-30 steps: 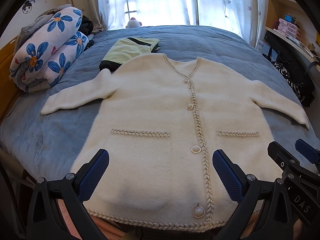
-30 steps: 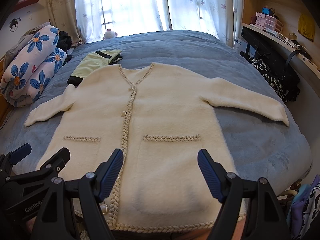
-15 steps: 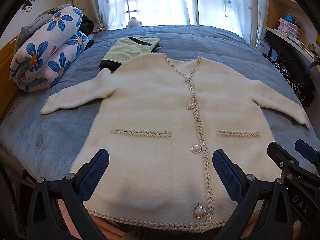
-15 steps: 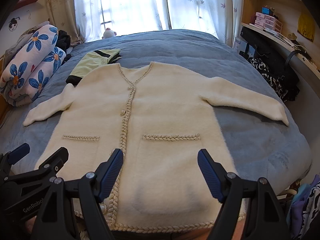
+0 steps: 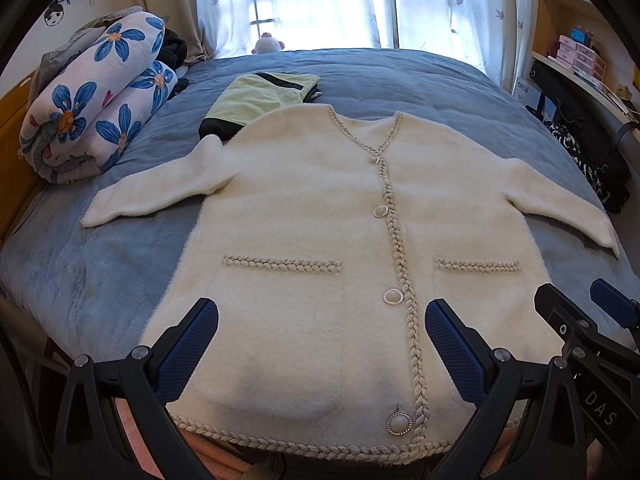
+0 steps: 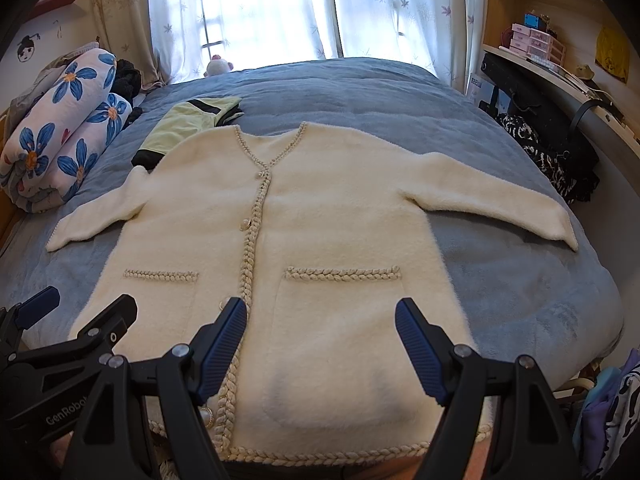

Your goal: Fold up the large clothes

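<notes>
So, cream cardigan [image 5: 304, 248] spread flat, buttoned, mid-frame on blue bed [image 5: 420, 76], sleeves out: ready for folding. Left gripper [image 5: 321, 344] and right gripper [image 6: 321, 340] hover over hem at bottom of frame, jaws wide apart, holding nothing. Guess sleeves fold in first.

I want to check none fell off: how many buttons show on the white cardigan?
4, all along the braided front edge of the cardigan: one at the V-neck, one below it, one at pocket level, one at the hem. None looks hidden.
</notes>
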